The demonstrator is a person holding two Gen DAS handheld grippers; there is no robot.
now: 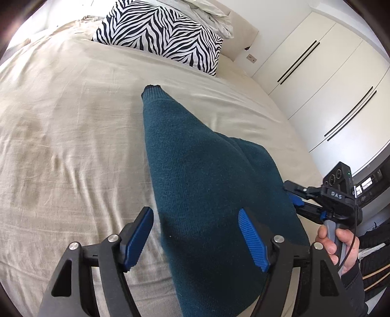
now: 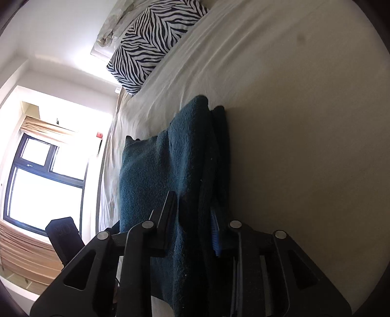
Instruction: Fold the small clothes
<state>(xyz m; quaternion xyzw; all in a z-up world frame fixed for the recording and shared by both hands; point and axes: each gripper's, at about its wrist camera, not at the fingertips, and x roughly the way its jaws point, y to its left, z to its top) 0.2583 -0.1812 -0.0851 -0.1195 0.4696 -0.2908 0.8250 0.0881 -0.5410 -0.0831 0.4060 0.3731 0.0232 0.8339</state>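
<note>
A teal knitted garment lies on the beige bed sheet, one sleeve stretched toward the pillows. My left gripper is open above its near part, blue pads wide apart, holding nothing. My right gripper is at the garment's right edge in the left wrist view. In the right wrist view the right gripper is closed on a fold of the teal garment, cloth filling the gap between the fingers.
A zebra-print pillow and a white pillow lie at the head of the bed. White wardrobe doors stand right of the bed. A window and a dark chair are beyond the bed's far side.
</note>
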